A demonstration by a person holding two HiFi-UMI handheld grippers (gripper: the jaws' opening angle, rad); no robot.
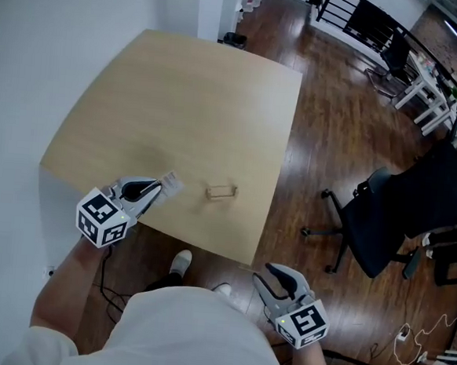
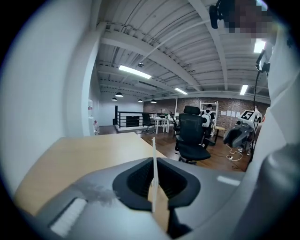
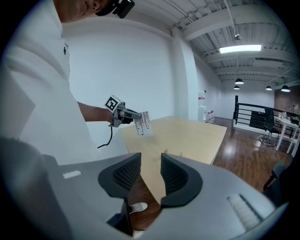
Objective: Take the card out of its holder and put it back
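The card (image 1: 170, 183) is being pinched by the left gripper (image 1: 158, 188) over the table (image 1: 188, 96). The right gripper (image 1: 271, 276) is being held off-table, jaws apart and empty.

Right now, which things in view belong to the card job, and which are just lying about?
Job: card, clamped in the left gripper; holder, on the table; right gripper, open and empty.
Lying about: black office chair; cables on the floor; white desks at the back.
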